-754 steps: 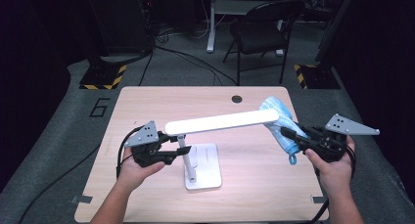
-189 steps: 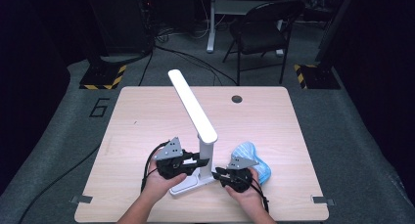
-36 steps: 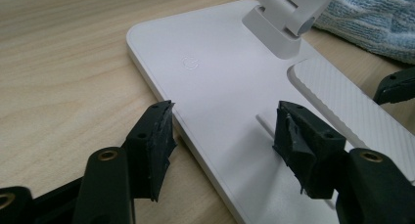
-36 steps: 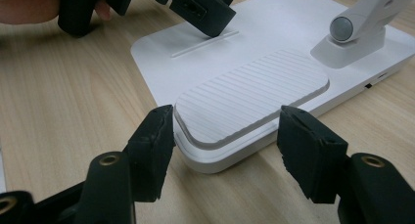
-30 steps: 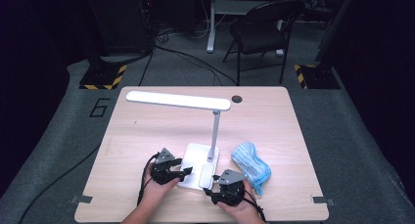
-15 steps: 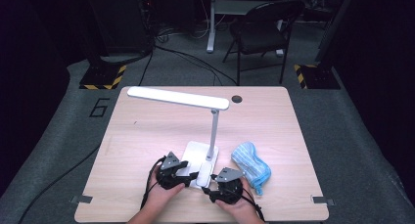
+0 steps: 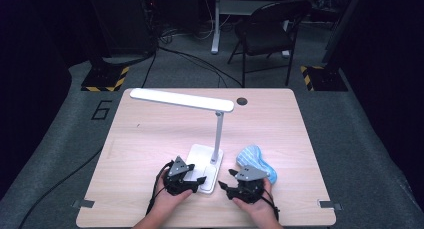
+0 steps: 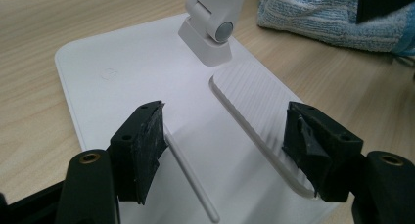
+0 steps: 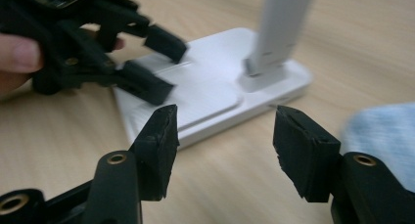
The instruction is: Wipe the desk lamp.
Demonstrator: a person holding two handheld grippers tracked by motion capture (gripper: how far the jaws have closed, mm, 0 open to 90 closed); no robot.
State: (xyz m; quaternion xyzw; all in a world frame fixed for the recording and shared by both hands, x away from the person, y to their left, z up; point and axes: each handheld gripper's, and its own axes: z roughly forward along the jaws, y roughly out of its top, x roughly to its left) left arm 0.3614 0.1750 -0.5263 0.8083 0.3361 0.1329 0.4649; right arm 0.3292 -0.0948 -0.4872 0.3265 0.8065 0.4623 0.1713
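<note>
A white desk lamp stands near the table's front edge, with its flat base, upright pole and long head level above the table. My left gripper hovers over the base's front corner. Its jaws have just been opening and stand open with the base below them and nothing gripped. My right gripper is open just right of the base, facing the left gripper. A blue cloth lies bunched beside the right hand.
The lamp's hinge and a ribbed panel lie ahead of the left jaws. The cloth is beyond the base. A round cable hole is at the table's back edge. A chair stands behind the table.
The left jaws have spread wider over the lamp base. The right gripper has lifted and shifted a little toward the cloth. The lamp and the cloth have stayed put over the last second.
</note>
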